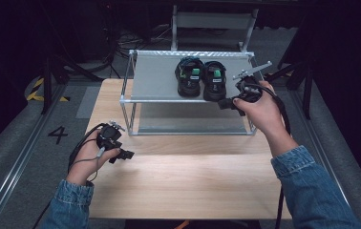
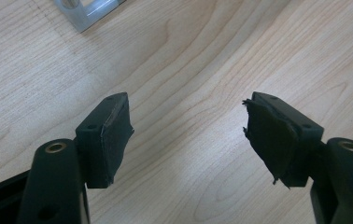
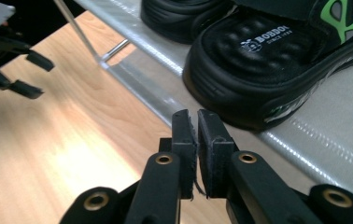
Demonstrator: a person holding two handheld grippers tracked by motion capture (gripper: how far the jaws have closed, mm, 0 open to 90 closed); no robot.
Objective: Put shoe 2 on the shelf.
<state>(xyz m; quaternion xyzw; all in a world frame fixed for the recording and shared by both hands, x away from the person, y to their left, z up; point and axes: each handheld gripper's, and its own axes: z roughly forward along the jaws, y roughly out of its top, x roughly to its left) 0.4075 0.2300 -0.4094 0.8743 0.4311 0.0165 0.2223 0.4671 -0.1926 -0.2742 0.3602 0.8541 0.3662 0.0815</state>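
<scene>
On the wooden table (image 1: 188, 176) stood a low rack (image 1: 169, 100) of metal tubes with a grey top shelf, and on this shelf a pair of black sandals with green details was placed side by side, the left sandal (image 1: 189, 76) touching the right sandal (image 1: 215, 80). The right gripper (image 1: 227, 103) was held in the person's right hand (image 1: 260, 107) just beside the front edge of the shelf, near the heel of the right sandal. In the right gripper view its jaws were almost closed, with only a thin gap between the pads, and they held nothing; the sandal heel (image 3: 254, 65) with a white printed label was just behind them. The left gripper (image 1: 125, 155) was in the left hand (image 1: 90, 155) low over the table, near the front left corner of the rack. Its jaws stood wide apart and empty above bare wood.
</scene>
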